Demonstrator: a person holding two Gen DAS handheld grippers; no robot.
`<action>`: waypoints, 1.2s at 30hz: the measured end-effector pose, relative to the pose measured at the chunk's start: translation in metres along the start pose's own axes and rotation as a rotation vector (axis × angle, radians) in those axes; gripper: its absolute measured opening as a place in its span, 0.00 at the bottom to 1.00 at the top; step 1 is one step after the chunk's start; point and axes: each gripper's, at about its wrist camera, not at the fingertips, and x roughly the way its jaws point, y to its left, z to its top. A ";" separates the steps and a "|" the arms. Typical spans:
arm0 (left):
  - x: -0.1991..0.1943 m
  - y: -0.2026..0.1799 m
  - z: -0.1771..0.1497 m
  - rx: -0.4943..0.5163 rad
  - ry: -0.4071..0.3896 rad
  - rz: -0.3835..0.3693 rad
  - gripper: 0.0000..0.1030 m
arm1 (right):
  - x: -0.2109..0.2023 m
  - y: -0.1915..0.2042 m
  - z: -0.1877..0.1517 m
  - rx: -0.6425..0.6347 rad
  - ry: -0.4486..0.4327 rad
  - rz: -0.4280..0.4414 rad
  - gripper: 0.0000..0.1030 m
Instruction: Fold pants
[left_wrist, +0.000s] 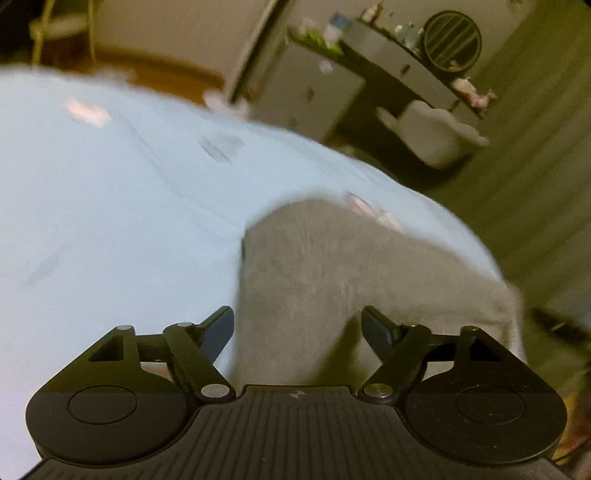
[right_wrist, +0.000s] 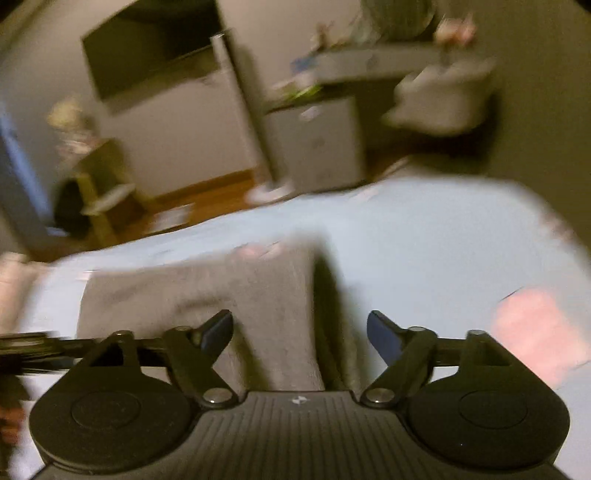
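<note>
Left gripper (left_wrist: 297, 328): nearest the lens, fingers spread wide, holding nothing, poised over the near end of the pants (left_wrist: 314, 280).
Right gripper (right_wrist: 300, 334): fingers likewise apart and empty, above the same cloth.
Pants (right_wrist: 221, 291): grey, lying on the pale blue bed sheet (left_wrist: 110, 203), toward its right near edge in the left view; they look like a compact, squared-off stack.
Progress: probably at least one fold made; blur hides the layers.
Left to do: possibly a last fold or smoothing.
</note>
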 end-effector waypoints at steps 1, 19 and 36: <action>-0.001 0.000 -0.004 0.012 -0.016 0.024 0.84 | -0.001 0.002 -0.002 -0.017 -0.007 -0.012 0.83; 0.048 -0.023 -0.002 0.196 -0.112 0.350 0.98 | 0.096 0.050 -0.041 -0.217 0.106 -0.106 0.58; -0.031 -0.005 -0.105 0.159 -0.002 0.237 0.98 | 0.010 0.039 -0.084 -0.164 0.095 -0.146 0.75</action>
